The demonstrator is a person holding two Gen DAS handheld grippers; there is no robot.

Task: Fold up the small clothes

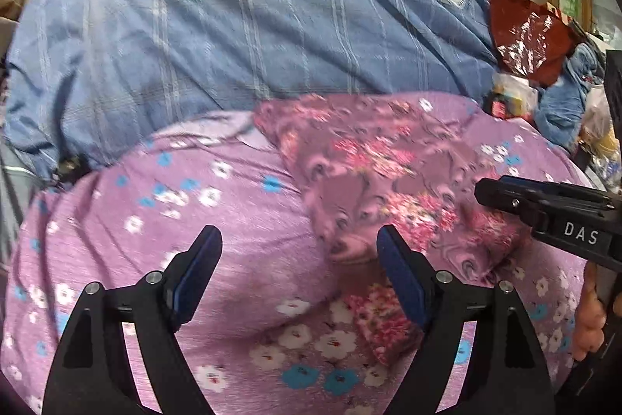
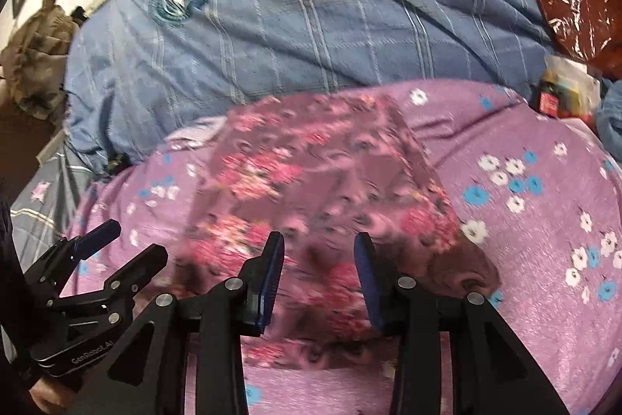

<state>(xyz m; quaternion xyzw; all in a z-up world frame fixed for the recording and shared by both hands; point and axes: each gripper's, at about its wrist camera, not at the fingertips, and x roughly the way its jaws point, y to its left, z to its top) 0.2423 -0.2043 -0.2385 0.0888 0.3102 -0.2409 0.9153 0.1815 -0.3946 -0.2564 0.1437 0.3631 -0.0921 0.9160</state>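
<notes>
The floral garment (image 2: 322,189) lies on the bed's purple sheet (image 2: 544,220), at 12 o'clock from both released grippers, left gripper (image 1: 299,271) and right gripper (image 2: 318,271). It looks soft, light; grasp its near hem.

A bedroom in a home. A bed is spread with a purple flowered sheet (image 1: 217,259) and, farther back, a blue striped quilt (image 1: 272,26). At far right lie household clutter and a red plastic bag (image 1: 525,41).
</notes>
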